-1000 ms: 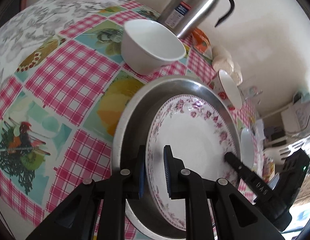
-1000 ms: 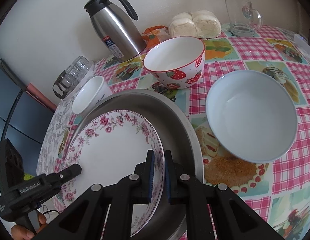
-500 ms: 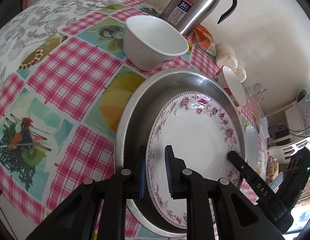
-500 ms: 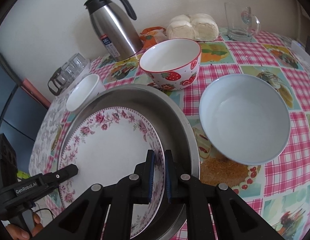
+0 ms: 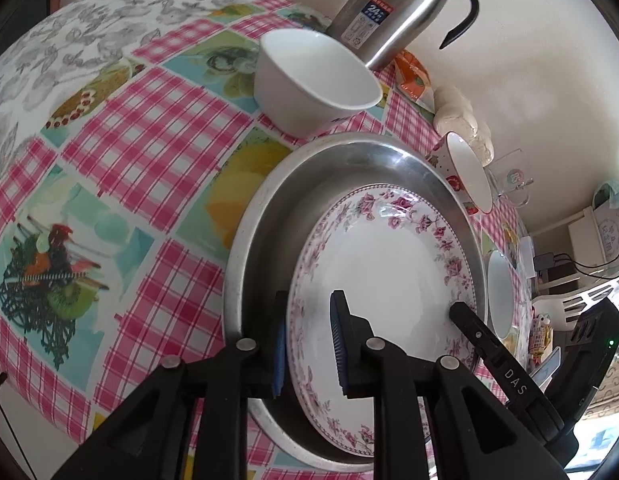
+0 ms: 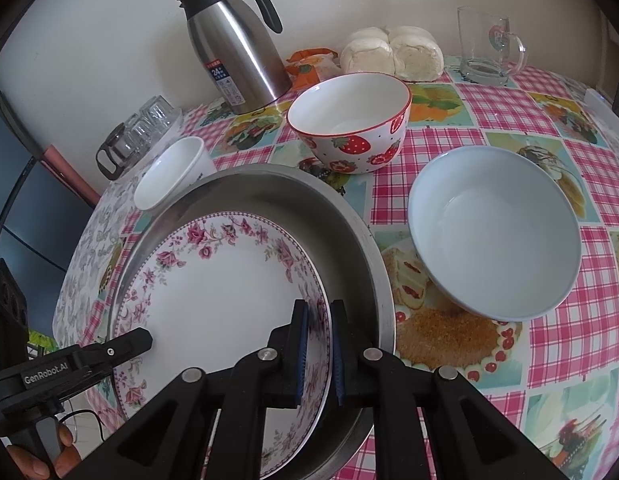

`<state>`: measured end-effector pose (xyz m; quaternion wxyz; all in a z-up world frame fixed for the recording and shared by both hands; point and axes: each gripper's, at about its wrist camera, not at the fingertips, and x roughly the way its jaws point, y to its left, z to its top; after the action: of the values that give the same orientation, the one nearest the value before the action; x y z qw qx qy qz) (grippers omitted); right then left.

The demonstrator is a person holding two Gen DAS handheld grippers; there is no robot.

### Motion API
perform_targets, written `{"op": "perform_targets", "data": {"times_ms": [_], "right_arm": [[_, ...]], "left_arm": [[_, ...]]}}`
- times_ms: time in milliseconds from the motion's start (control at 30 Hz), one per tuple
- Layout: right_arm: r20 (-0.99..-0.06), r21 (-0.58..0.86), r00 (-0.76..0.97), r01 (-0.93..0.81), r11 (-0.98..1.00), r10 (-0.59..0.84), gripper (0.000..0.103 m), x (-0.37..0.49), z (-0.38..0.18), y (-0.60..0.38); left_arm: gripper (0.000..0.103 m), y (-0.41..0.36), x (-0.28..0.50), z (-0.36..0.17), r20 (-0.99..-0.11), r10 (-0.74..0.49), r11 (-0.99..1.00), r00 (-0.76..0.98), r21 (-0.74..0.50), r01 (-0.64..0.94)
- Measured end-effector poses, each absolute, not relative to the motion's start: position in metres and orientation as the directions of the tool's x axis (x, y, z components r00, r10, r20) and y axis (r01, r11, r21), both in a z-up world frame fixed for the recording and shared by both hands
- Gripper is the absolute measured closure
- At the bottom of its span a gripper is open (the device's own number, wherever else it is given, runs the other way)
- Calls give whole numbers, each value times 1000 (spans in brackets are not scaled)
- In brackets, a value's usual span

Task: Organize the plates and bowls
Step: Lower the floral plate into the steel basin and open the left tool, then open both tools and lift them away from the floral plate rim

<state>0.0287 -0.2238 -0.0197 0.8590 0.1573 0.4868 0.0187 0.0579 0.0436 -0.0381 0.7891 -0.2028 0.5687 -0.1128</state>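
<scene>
two grippers: the floral plate (image 5: pixel 389 264) is straddled at opposite edges, the left gripper (image 5: pixel 309 344) at the bottom centre of the left view, the right gripper (image 6: pixel 318 354) at the bottom centre of the right view.
left tongs: set at a narrow gap, one pad outside the rim and one over the plate's face; a slight gap shows on the inner side, so a firm clamp cannot be confirmed.
right tongs: nearly closed, with the plate's rim between the blue pads; it is judged to be held, or only just released.
plate position: the floral plate is seen inside the steel pan (image 6: pixel 349 216), lower left of centre in the right view, its right edge apparently raised against the pan wall.
step in hand: the plate is judged to be in the course of being set into the pan, the stack's base.
bowls: the strawberry bowl (image 6: pixel 349 128) at upper centre, the pale blue bowl (image 6: pixel 495 232) at right and the small white bowl (image 6: pixel 169 176) at upper left of the right view are all left loose on the checked tablecloth (image 6: pixel 549 152).
next move: both sets of tongs would need to be widened and drawn back clear of the rim so the plate is not dragged, then a bowl would be fetched.
bystanders: the steel flask (image 6: pixel 237 52) at the top is best avoided.
</scene>
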Motion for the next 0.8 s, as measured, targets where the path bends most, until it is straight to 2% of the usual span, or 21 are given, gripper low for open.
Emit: {"op": "perform_targets", "data": {"times_ms": [267,667,733,800], "right_arm": [[-811,284,558,111,952,177,89,33,-18,-222],[-818,266,553,116,957,161,89,35,-22,-220],[-822,260,548,116,959,157,89,36,-22,-220],[-825,253,545,114,961,152,90,36,-22,-220]], "left_arm": [[79,41,68,-34,-834,-411,890,369,-455,-38],[74,33,71,-39,-857,-382,909,346,-416,-25],[72,29,73,-39,-863,-372,916,343,-400,-13],[64,27,74,-37,-863,-363,922,352,-386,3]]}}
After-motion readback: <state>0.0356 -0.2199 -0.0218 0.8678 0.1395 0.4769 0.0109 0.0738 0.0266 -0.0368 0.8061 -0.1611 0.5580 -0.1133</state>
